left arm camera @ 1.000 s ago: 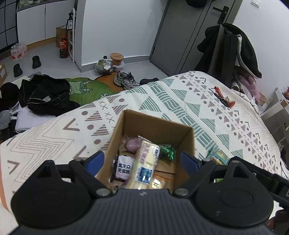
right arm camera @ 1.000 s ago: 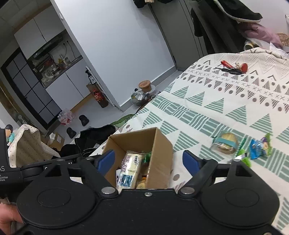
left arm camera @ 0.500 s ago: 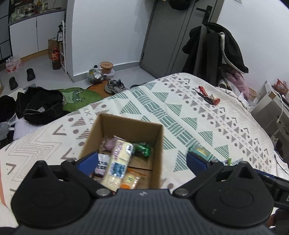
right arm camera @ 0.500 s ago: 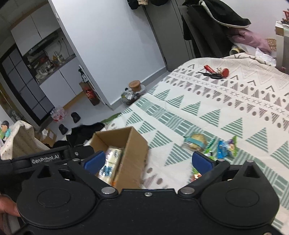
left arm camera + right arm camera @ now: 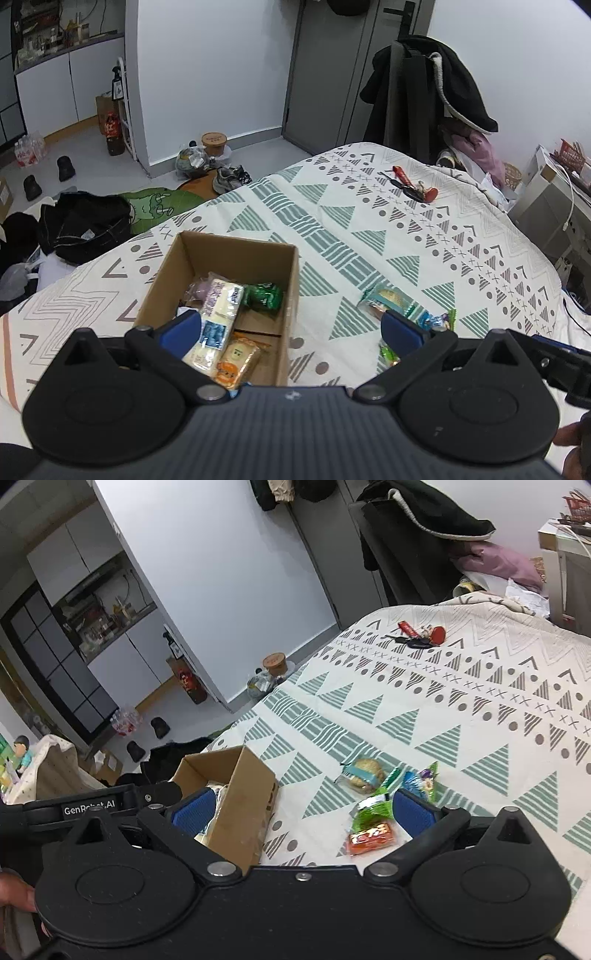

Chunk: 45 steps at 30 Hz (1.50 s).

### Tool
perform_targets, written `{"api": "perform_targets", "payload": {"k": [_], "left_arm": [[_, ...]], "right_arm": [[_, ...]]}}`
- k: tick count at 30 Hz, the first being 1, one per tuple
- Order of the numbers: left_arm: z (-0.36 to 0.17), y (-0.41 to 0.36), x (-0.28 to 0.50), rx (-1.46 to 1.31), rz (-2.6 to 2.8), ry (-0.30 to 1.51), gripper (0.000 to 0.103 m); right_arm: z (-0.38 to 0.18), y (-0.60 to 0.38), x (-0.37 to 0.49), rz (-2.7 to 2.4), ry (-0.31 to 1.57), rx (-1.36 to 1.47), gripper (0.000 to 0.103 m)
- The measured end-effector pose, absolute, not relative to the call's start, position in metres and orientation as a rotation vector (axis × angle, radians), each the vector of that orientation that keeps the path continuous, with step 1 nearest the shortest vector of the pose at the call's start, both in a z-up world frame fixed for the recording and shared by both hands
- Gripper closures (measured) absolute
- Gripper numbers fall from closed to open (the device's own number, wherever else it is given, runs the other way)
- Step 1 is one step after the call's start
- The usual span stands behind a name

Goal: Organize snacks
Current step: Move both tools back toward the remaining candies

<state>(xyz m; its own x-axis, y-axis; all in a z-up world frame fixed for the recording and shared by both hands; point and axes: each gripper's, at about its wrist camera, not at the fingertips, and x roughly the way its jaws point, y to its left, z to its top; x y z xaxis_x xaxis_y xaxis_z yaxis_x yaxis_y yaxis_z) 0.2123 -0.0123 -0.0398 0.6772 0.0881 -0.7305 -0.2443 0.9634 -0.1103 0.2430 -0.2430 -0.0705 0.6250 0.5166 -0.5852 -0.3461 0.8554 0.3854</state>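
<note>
An open cardboard box (image 5: 291, 295) sits on the patterned bed and holds several snack packs, among them a long pale pack (image 5: 218, 321), a green pack (image 5: 264, 295) and an orange pack (image 5: 236, 363). It also shows in the right wrist view (image 5: 240, 805). Loose snacks lie on the bed to its right: a round bun pack (image 5: 362, 777), a blue pack (image 5: 421, 781), a green pack (image 5: 371, 810) and an orange-red pack (image 5: 371, 838). My left gripper (image 5: 291, 328) is open and empty, above the box's near right edge. My right gripper (image 5: 303, 812) is open and empty, between box and loose snacks.
Keys with a red tag (image 5: 413, 186) lie far back on the bed (image 5: 369, 229). Clothes hang on a chair (image 5: 424, 92) behind it. Black bags (image 5: 81, 225), shoes and bottles lie on the floor to the left. A white desk (image 5: 554, 206) stands at the right.
Both grippers have swung right and pulled back from the box. The box has shifted left in both views and the loose snacks have come into view between the right fingers.
</note>
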Motion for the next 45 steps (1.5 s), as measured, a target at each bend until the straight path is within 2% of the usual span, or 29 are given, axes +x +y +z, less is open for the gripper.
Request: {"api": "perform_targets", "payload": {"k": [18, 24, 28, 32, 39, 45], "left_arm": [[-0.039, -0.068, 0.208, -0.174, 0.199, 0.783, 0.001], [-0.048, -0.084, 0.212, -0.186, 0.177, 0.772, 0.006], [-0.06, -0.092, 0.22, -0.213, 0.143, 0.784, 0.014], [-0.076, -0.1, 0.229, -0.233, 0.122, 0.797, 0.019], [-0.106, -0.109, 0.246, -0.26, 0.089, 0.843, 0.02], [-0.133, -0.113, 0.263, -0.28, 0.061, 0.896, 0.02]], "right_arm": [[-0.1, -0.317, 0.253, 0.457, 0.772, 0.371, 0.0], [-0.108, -0.332, 0.262, 0.433, 0.765, 0.402, 0.001], [-0.116, -0.344, 0.271, 0.42, 0.78, 0.433, 0.01], [-0.123, -0.349, 0.277, 0.396, 0.794, 0.437, 0.014], [-0.135, -0.346, 0.288, 0.388, 0.836, 0.425, 0.024], [-0.145, -0.34, 0.299, 0.386, 0.871, 0.412, 0.025]]}}
